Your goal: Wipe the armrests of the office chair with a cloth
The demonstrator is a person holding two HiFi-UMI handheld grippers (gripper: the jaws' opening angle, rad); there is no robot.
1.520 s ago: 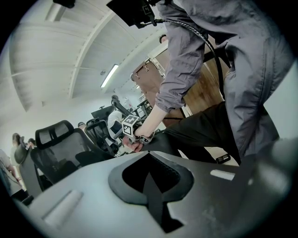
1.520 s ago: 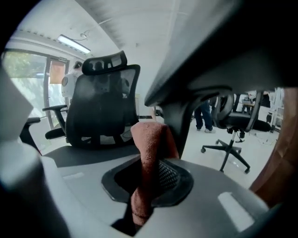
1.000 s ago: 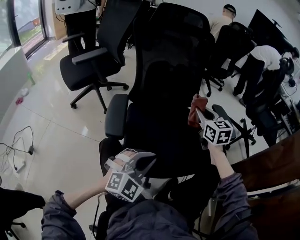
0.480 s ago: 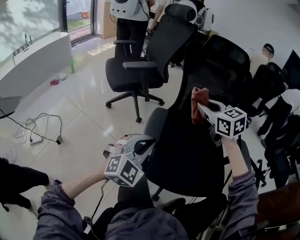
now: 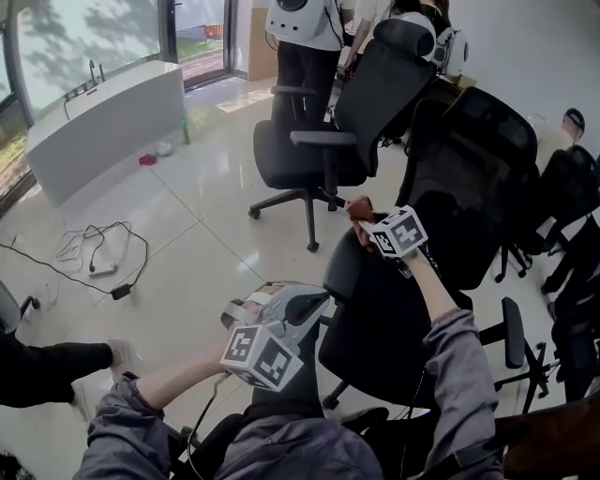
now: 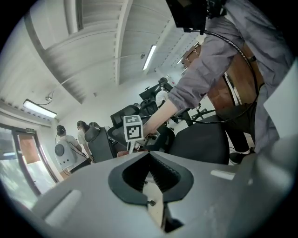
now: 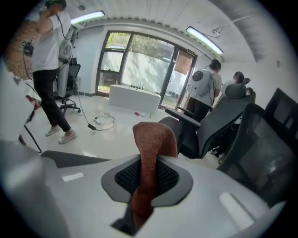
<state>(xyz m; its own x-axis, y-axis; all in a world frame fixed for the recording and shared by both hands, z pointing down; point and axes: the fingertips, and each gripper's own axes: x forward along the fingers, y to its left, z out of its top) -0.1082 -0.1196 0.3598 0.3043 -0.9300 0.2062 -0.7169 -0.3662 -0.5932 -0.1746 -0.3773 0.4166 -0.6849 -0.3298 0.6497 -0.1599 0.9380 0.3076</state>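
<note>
The black office chair (image 5: pixel 469 178) stands in front of me, with its left armrest pad (image 5: pixel 341 266) near the middle of the head view and its right armrest (image 5: pixel 511 333) further right. My right gripper (image 5: pixel 362 217) hangs just above the left armrest, shut on a reddish-brown cloth (image 5: pixel 358 206). In the right gripper view the cloth (image 7: pixel 151 139) stands up from between the shut jaws of that gripper (image 7: pixel 148 179). My left gripper (image 5: pixel 314 302) is held low beside the seat, tilted upward. Its jaws (image 6: pixel 153 179) are shut with nothing in them.
A second black chair (image 5: pixel 319 141) stands on the tiled floor beyond. People (image 5: pixel 305 28) stand behind it. Cables (image 5: pixel 94 253) lie on the floor at the left, near a white bench (image 5: pixel 103 122). More chairs (image 5: pixel 572 187) crowd the right. A person's sleeve (image 5: pixel 47 361) reaches in at the left.
My right gripper has carried the cloth from the chair's right side across to above the left armrest. My head has turned left. The left gripper has stayed low.
</note>
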